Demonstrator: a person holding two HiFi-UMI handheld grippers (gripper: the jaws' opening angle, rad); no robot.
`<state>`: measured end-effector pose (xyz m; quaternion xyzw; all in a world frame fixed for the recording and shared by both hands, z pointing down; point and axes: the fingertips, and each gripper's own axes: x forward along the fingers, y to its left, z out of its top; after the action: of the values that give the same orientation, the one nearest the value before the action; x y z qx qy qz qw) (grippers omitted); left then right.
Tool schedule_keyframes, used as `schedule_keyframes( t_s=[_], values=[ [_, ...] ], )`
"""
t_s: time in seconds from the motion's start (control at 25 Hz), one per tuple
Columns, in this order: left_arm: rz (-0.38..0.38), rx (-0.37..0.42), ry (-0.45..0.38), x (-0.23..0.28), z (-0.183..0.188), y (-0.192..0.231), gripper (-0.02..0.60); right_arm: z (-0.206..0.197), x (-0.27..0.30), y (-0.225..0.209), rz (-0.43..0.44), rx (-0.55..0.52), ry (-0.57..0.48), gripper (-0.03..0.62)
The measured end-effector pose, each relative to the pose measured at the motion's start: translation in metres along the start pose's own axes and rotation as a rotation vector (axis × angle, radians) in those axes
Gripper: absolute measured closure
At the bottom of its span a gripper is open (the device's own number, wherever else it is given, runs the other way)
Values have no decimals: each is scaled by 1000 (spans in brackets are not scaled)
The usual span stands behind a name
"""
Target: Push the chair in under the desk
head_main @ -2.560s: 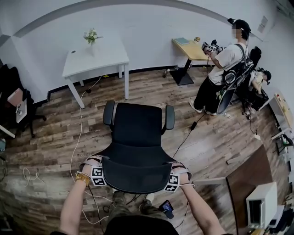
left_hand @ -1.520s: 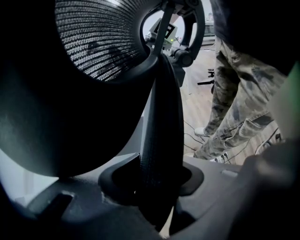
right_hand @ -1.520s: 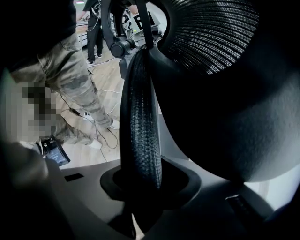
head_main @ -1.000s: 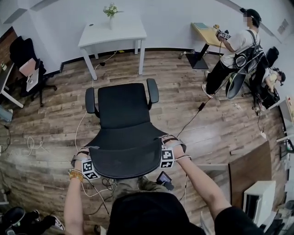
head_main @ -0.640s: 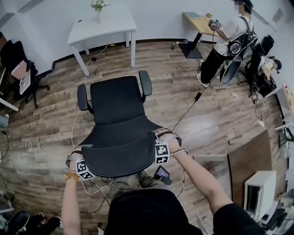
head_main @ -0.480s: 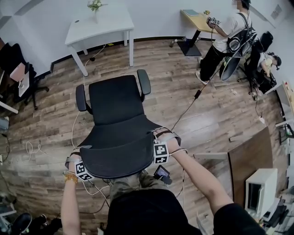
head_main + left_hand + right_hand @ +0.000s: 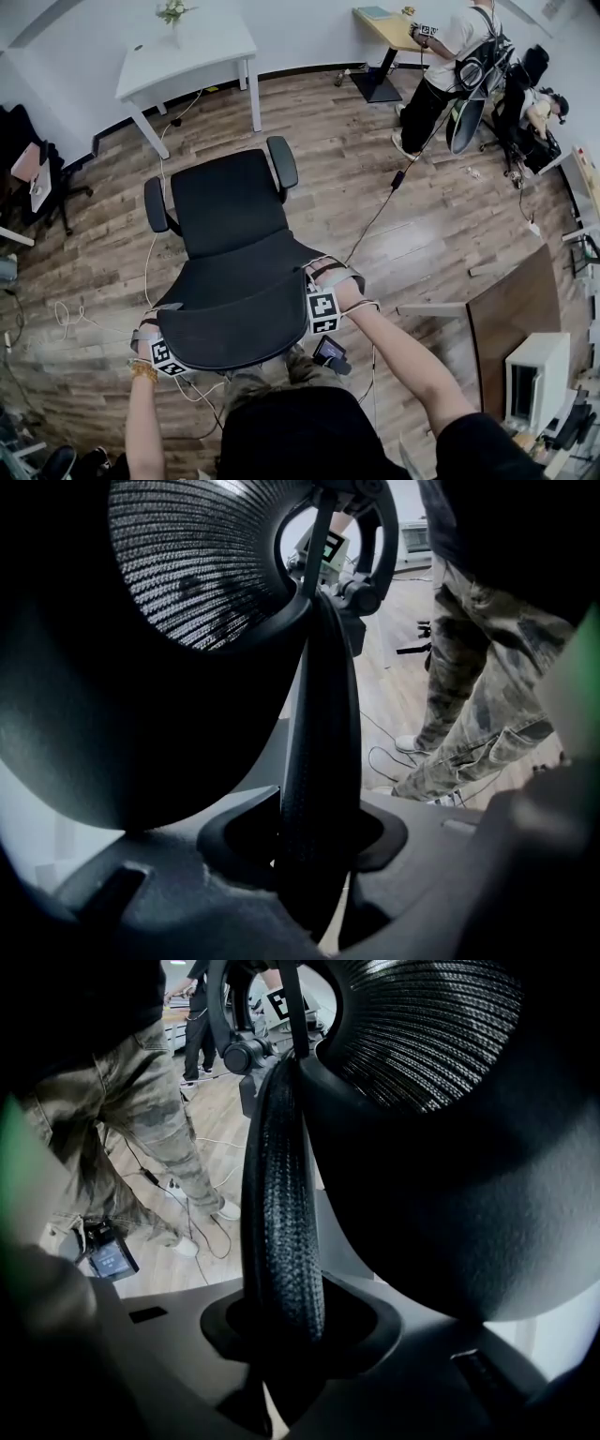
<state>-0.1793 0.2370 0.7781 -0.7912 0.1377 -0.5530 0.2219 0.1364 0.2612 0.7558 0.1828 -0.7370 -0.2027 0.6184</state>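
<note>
A black mesh office chair [image 7: 228,200] stands on the wood floor, its seat facing the white desk [image 7: 184,52] at the upper left. My left gripper [image 7: 159,345] is shut on the left edge of the backrest [image 7: 234,323]. On the right edge, my right gripper [image 7: 323,305] is shut as well. In the left gripper view the backrest rim [image 7: 319,752] runs up between the jaws of the left gripper [image 7: 319,855]. The right gripper view shows the textured rim [image 7: 281,1213] clamped the same way in the right gripper [image 7: 281,1335].
A vase of flowers [image 7: 172,12] sits on the white desk. Cables [image 7: 161,197] trail across the floor beside the chair. Another person [image 7: 448,61] stands by a wooden desk [image 7: 386,22] at the upper right. A second black chair [image 7: 42,178] is at the left, a brown desk [image 7: 511,323] at the right.
The chair's seat has swung a little to the left, toward the white desk, and the head view has shifted with it. Both grippers stay clamped on the backrest.
</note>
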Motion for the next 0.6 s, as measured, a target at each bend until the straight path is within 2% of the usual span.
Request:
schedule_keyframes(
  t_s=[0.6],
  values=[
    [-16, 16, -16, 16, 7, 51, 425, -2, 25, -44, 4, 3, 0, 477]
  ],
)
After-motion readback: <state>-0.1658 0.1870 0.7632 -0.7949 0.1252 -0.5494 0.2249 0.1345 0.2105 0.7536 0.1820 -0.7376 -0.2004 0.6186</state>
